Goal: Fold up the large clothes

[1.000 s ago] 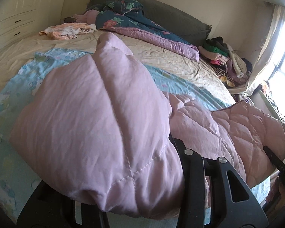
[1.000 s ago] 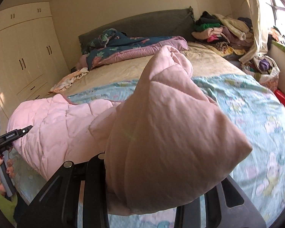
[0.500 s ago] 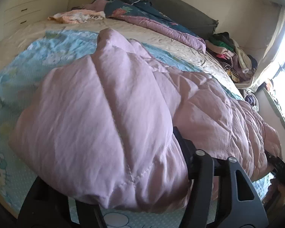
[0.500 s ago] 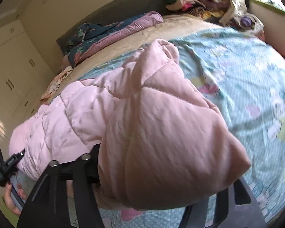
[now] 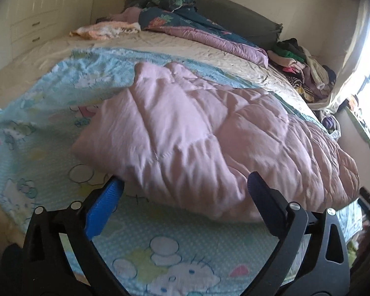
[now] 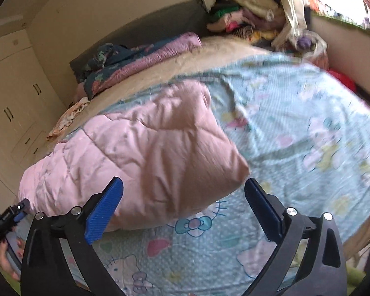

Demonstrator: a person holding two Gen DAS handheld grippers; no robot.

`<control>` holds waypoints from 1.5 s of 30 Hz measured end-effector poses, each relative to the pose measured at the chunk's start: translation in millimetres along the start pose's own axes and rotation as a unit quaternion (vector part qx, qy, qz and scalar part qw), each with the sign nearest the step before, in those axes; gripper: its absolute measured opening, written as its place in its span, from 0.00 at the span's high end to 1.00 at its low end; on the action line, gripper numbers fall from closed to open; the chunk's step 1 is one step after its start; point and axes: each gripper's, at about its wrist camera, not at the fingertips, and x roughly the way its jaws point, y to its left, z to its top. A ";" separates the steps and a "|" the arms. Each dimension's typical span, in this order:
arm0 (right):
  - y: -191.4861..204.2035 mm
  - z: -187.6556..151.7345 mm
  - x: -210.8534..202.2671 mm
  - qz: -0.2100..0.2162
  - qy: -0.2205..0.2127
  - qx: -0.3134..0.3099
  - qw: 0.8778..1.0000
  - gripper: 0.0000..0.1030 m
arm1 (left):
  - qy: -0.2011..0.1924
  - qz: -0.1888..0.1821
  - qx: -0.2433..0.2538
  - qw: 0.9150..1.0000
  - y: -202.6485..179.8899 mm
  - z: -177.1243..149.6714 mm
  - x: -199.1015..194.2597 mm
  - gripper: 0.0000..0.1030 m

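Bedroom with cream wardrobes, and a bed spread with a pale blue cartoon sheet (image 5: 175,249) as the folding surface. From the left wrist view, the pink quilted coat (image 5: 204,133) lies folded over on that sheet, just ahead of the left gripper (image 5: 185,190). Its jaws have just been opening and now stand wide apart, nothing pinched, so I'd say the fold was just laid down. A dark floral duvet (image 5: 185,17) is bunched by the headboard.

Right wrist view is a bit smeared, but the right gripper (image 6: 183,190) has likewise just been opening, with the coat's near edge resting between its spread jaws, probably untouched. A clothes pile (image 6: 244,17) sits in the far corner.
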 end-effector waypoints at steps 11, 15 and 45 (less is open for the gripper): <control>45.6 -11.0 -67.9 0.008 -0.047 -0.079 0.996 0.04 | -0.043 -0.011 0.055 0.998 -41.8 -7.5 -52.8 0.09; 63.6 -21.3 -77.9 0.004 -0.045 -0.104 0.994 0.04 | -0.050 -0.010 0.075 0.996 -56.0 -17.5 -62.9 0.09; 112.3 -69.5 -60.9 0.030 -0.001 -0.140 0.990 0.04 | -0.037 -0.021 0.110 0.993 -85.4 -59.4 -64.5 0.09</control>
